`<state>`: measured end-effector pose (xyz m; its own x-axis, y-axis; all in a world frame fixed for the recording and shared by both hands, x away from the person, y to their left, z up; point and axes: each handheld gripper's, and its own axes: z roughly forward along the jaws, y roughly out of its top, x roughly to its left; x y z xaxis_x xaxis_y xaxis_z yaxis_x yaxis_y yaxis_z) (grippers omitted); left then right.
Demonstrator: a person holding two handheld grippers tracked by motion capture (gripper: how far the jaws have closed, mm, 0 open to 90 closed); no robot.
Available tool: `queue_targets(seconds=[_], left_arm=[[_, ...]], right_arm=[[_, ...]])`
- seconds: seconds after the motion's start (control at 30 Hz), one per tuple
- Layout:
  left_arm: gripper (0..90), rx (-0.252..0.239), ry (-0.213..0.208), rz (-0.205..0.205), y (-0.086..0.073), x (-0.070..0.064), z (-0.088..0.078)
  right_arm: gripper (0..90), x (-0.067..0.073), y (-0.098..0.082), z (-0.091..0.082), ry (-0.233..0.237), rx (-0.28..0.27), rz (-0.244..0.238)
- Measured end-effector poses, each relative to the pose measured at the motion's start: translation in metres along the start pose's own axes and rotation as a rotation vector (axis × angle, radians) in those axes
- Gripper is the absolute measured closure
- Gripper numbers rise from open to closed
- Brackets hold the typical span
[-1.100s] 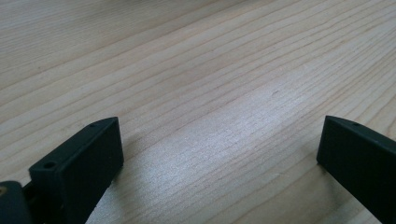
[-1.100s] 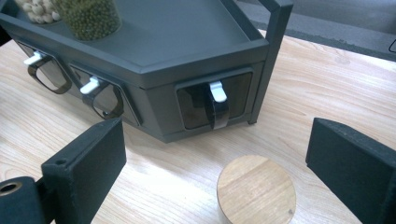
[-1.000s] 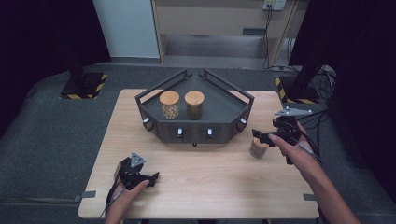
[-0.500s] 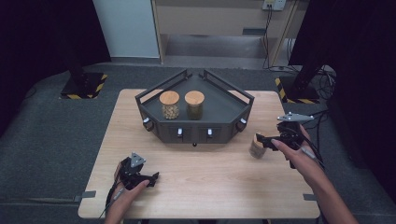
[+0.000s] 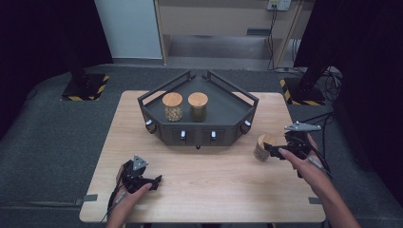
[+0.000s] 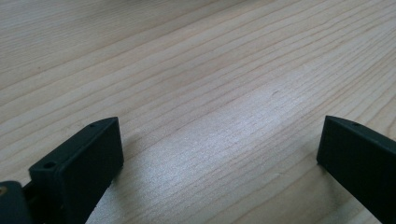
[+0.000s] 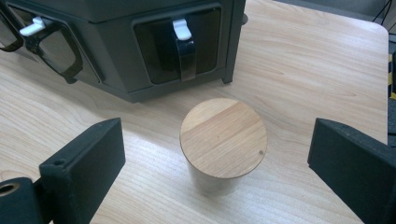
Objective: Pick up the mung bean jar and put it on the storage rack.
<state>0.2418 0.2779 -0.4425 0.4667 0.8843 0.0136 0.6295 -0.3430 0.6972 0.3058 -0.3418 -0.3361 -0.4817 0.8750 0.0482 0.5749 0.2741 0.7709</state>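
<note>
A small jar with a round wooden lid (image 5: 262,146) stands on the wooden table (image 5: 209,190), right of the dark tray (image 5: 223,107). My right gripper (image 5: 270,150) comes at it from the right. In the right gripper view the jar (image 7: 223,137) stands between the jaws of the right gripper (image 7: 217,140). The jaws have just been opening and stand wide, with a gap on each side of the lid. Near the table's front left my left gripper (image 5: 154,182) rests low. In its own view the left gripper (image 6: 219,135) is open over bare wood.
Two more wooden-lidded jars stand side by side in the tray, one with pale contents (image 5: 172,107) and one with dark contents (image 5: 197,106). The tray's front wall (image 7: 116,28) bears white-tipped latches and stands just beyond the lone jar. Dark floor surrounds the table.
My right gripper has sunk from above the jar's right side to the level of its lid. The jar and the left gripper have not moved.
</note>
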Motion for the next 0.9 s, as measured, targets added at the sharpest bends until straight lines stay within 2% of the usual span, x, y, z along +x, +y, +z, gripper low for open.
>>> queue_targets(seconds=[0.9], left_arm=[[0.0, 0.000, 0.000, 0.000, 0.000, 0.000, 0.000]], right_arm=[[4.0, -0.003, -0.021, 0.009, -0.021, 0.041, 0.001]])
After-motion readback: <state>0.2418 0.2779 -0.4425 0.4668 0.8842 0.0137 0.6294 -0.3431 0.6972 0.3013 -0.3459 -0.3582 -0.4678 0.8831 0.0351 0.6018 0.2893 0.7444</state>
